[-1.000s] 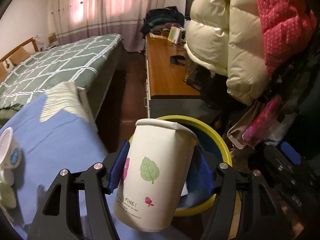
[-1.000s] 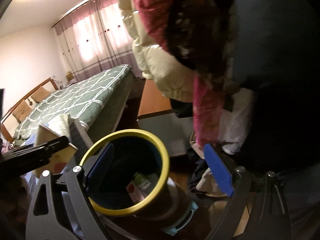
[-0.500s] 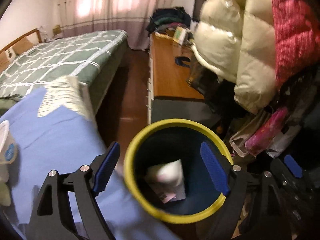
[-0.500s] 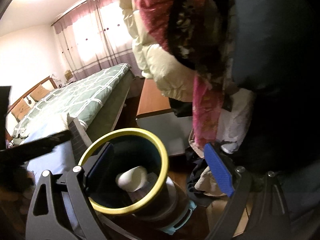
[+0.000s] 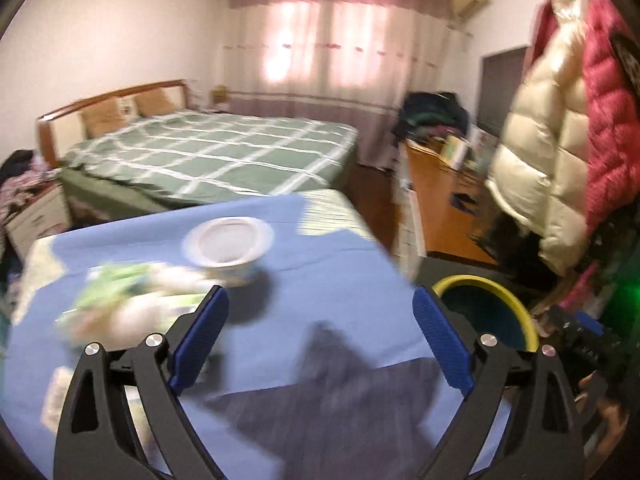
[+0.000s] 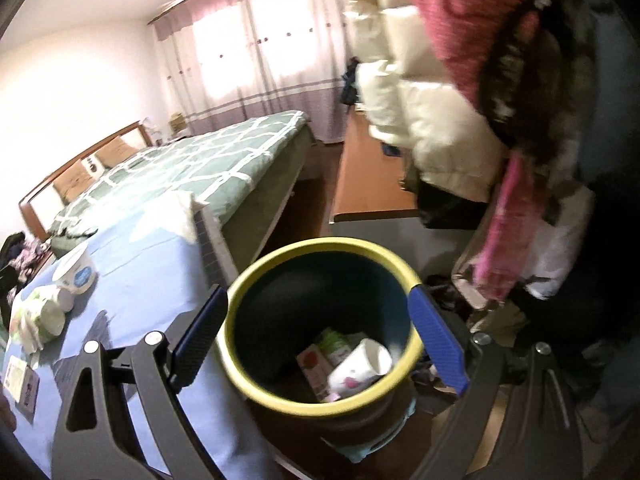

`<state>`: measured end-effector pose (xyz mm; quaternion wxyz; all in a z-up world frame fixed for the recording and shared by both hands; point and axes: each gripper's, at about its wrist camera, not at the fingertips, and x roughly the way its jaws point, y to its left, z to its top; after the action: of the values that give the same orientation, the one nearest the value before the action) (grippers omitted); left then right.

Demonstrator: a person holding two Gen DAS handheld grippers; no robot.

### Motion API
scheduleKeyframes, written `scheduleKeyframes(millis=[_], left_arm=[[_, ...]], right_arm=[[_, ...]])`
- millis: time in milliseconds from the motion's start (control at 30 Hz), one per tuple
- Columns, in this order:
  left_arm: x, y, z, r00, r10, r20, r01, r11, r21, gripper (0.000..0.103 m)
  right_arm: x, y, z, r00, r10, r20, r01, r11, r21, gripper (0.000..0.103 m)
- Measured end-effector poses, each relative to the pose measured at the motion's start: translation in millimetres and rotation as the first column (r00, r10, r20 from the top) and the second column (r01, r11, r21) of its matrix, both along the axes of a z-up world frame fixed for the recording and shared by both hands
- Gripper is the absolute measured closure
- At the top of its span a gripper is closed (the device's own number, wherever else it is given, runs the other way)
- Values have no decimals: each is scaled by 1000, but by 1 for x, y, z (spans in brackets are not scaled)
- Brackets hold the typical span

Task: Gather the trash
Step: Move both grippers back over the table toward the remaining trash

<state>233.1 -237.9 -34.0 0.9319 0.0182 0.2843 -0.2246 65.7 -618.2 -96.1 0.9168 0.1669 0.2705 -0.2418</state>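
Note:
The dark bin with a yellow rim (image 6: 256, 272) stands off the right edge of the blue-covered table (image 6: 132, 264); it also shows in the left wrist view (image 5: 476, 280). Inside it lie the white paper cup (image 6: 360, 364) and cartons (image 6: 316, 368). My right gripper (image 6: 318, 338) is open, its jaws on either side of the bin, not gripping it. My left gripper (image 5: 320, 340) is open and empty over the table (image 5: 340, 264). A white yogurt cup (image 5: 230, 246) stands ahead of it, with a blurred green-white wrapper (image 5: 120, 304) to its left.
A green checked bed (image 5: 224, 152) lies behind the table. A wooden cabinet (image 5: 440, 208) runs along the right. Puffy cream and red jackets (image 5: 560, 120) hang above the bin. A small card (image 6: 24, 384) lies at the table's left edge.
My left gripper opened and dropped the paper cup into the bin, then swung left and back over the table. The right gripper stayed open around the bin.

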Motion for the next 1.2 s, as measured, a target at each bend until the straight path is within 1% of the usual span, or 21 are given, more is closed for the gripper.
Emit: scheduleKeyframes(millis=[67,133,200,300,333,400,433,500,600,633,700,733,800,833,900,933,1000,1033,1067,1133,1200], left_arm=[[-1,42,1,997,71,11,-71,997,-9,11],[-1,73,2,991,128,25,-128,992,-10,11],[0,106,2,978,201,50,-201,980,-4,10],[5,161,-2,946,317,66,-318,948,-4,10],[6,173,-4,938,340,69,-341,940,-4,10],[8,197,-9,914,398,81,-399,917,5,10],[9,215,-13,893,441,88,-443,896,5,10],[10,240,-19,866,491,92,-493,870,-1,10],[12,280,-30,797,598,84,-600,800,-7,10],[11,289,-33,780,621,81,-622,783,-10,10],[8,310,-40,719,690,77,-692,722,-16,10],[7,317,-43,703,707,76,-708,706,-17,10],[6,331,-50,667,743,59,-744,668,-2,10],[6,338,-53,656,753,44,-754,657,1,10],[7,342,-54,645,763,26,-763,646,-16,10],[6,347,-55,633,774,25,-773,633,-24,10],[3,345,-54,618,785,35,-785,619,-27,10],[2,347,-54,606,794,47,-794,608,-29,9],[0,346,-53,601,798,53,-797,603,-30,9],[-1,347,-53,589,805,65,-806,592,-27,8],[-2,344,-53,590,805,64,-805,593,-25,8]], right_arm=[[8,14,2,999,32,-6,-32,999,-7,16],[18,31,4,998,70,-11,-70,997,-18,16],[26,46,7,994,107,-14,-108,994,-26,16],[39,71,12,987,162,-19,-163,986,-42,16],[46,83,14,982,188,-22,-189,981,-50,16],[57,101,17,974,227,-26,-228,972,-59,16],[64,111,19,968,251,-26,-252,966,-60,16],[75,129,21,957,290,-24,-290,955,-62,16],[94,161,26,931,365,-26,-366,928,-70,16],[100,170,28,923,385,-29,-386,920,-67,16],[115,193,30,895,446,-27,-447,893,-59,16],[120,200,31,885,465,-27,-466,883,-56,16],[134,223,33,854,519,-27,-520,853,-45,16],[140,233,33,837,547,-26,-547,836,-35,16],[149,254,32,812,582,-37,-583,812,-32,16],[156,268,32,790,612,-41,-613,789,-34,16],[165,289,32,762,646,-46,-648,761,-38,16],[171,301,32,743,667,-54,-669,742,-34,17],[178,314,31,721,690,-59,-692,721,-26,19],[192,337,28,687,722,-85,-725,689,-14,27],[203,354,25,664,741,-102,-745,667,-1,29]])
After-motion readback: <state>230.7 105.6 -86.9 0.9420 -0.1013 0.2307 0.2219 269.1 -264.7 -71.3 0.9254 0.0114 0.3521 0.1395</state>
